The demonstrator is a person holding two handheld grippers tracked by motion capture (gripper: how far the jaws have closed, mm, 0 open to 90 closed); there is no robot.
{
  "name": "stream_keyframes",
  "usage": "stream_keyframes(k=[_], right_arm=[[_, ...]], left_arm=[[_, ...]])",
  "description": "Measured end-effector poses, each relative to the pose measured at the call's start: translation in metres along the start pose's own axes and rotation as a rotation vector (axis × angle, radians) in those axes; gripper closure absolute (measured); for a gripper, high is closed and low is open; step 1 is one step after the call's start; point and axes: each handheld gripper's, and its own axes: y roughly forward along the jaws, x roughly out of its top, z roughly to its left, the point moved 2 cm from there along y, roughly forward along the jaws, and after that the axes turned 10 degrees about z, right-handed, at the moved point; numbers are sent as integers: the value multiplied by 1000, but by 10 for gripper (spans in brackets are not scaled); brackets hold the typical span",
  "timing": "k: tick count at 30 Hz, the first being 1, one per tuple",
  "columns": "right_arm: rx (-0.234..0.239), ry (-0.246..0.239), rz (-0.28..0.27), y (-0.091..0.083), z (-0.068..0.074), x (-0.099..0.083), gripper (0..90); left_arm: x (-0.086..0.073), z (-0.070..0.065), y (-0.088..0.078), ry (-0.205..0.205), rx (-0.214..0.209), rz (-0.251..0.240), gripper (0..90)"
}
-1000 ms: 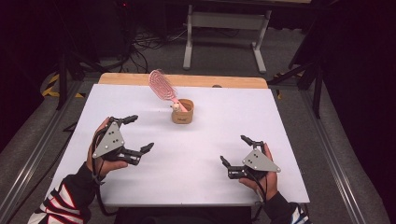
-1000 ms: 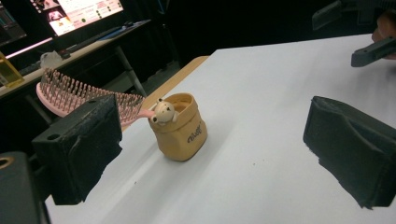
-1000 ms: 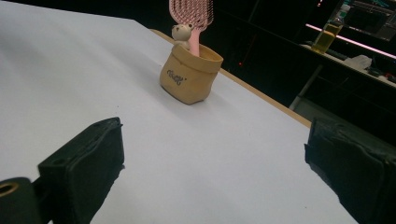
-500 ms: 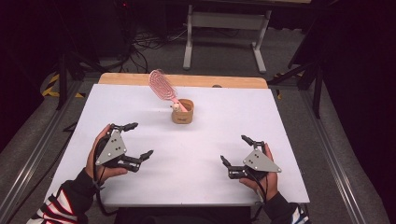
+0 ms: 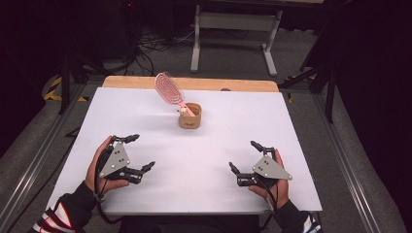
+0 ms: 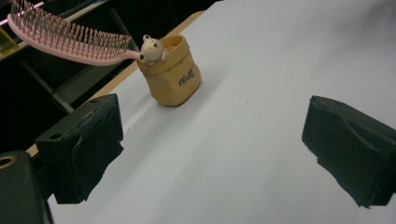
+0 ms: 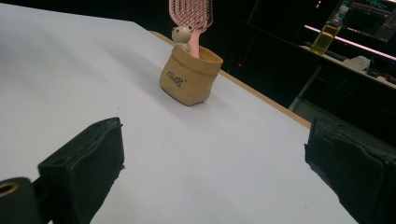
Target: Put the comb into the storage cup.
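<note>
A small tan pot [image 5: 190, 117] [image 6: 171, 71] [image 7: 189, 76] with a little bear figure on its rim stands at the back middle of the white table [image 5: 145, 111]. A pink hairbrush [image 5: 168, 90] [image 6: 60, 36] [image 7: 191, 14] stands in it, handle down, head leaning back-left. My left gripper [image 5: 136, 153] rests near the front left, open, nothing between its jaws. At the front right my right gripper [image 5: 247, 156] is open too, with nothing in it. Both point toward the pot from well short of it.
A wooden strip [image 5: 194, 83] runs along the table's far edge. Beyond it stand a grey metal frame [image 5: 233, 22] and cables on the floor. A bottle [image 7: 327, 32] sits on a shelf far off in the right gripper view.
My left gripper has drawn back toward the front edge and turned a little. The right gripper, pot and brush have stayed put.
</note>
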Motion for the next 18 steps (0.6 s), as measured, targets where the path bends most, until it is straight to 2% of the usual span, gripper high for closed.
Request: stream_keyframes(k=[10,18], right_arm=[[-6,-5,4,-1,1,-1,51],[-16,-14,10,-3,1,-3,49]], left_arm=[[-15,-2,4,-10,3,34,63],[-30,-2,1,-56,-1,50,62]])
